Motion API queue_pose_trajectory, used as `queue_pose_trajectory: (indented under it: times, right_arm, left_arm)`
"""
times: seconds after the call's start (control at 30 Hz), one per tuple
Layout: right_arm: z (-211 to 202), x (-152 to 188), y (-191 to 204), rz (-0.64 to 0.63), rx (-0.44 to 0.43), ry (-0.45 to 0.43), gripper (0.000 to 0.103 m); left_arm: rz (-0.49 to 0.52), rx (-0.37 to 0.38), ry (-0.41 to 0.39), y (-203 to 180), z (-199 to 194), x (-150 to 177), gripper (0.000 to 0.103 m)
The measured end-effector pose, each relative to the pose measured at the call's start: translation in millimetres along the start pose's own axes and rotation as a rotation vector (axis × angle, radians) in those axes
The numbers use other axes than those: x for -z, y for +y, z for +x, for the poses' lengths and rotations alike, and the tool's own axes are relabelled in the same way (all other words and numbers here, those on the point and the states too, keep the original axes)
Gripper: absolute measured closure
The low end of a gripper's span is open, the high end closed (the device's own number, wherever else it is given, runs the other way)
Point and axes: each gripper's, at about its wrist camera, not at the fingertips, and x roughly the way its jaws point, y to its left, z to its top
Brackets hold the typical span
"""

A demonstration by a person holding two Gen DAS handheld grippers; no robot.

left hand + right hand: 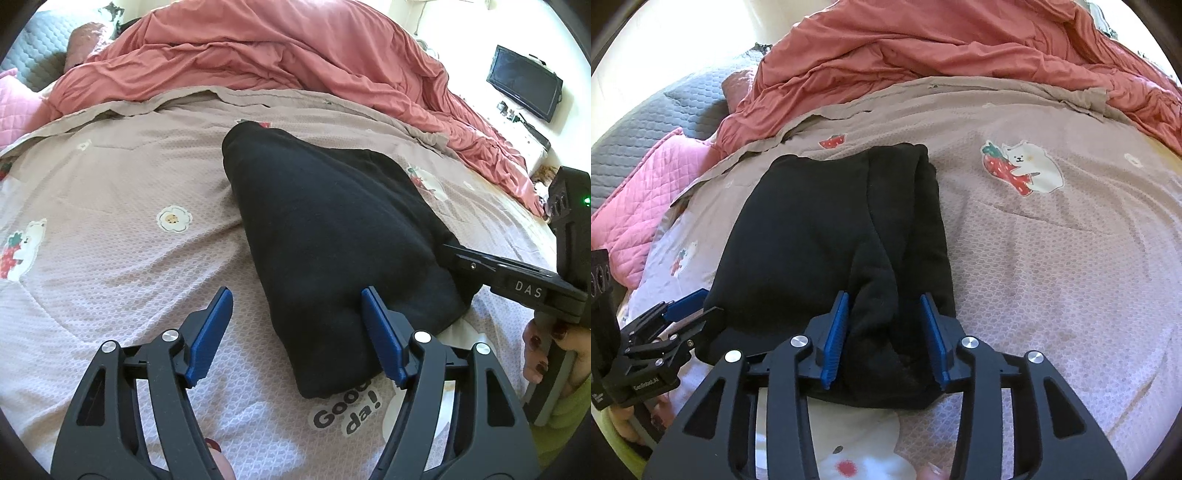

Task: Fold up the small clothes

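garment: matt black fleece | bedspread: waffle-textured cloth | tool pads: ribbed blue plastic

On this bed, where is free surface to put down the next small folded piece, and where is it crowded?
Free: the printed blanket left of the black garment, up to the pink quilted pillow; also the stretch right of it around the cat print. Crowded: the garment's near edge, where both hand-held grippers, left and right, work; the far side under the red duvet.
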Motion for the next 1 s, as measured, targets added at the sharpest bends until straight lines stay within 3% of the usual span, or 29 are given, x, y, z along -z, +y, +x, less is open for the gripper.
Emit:
queue_pose_trajectory:
  times: [0.3,0.43,0.67,1.0]
  right_arm:
    - [-16,0,2,-0.002,0.033,-0.027,0.055]
    - [-25,0,-1,0.011,0.044,-0.044,0.044]
    - [-46,2,1,0.022,0.081,-0.091,0.009]
    - [-86,10,15,-0.005,0.108,-0.198,0.005]
  left_arm:
    - [-0.017,-0.023,-0.018,3,-14,1,0.036]
    - [-0.034,-0.041,-0.033,8,-24,3,0.029]
    - [-0.055,-0.082,-0.082,13,-50,7,0.012]
    - [-0.054,-0.126,-0.116,10,-84,24,0.01]
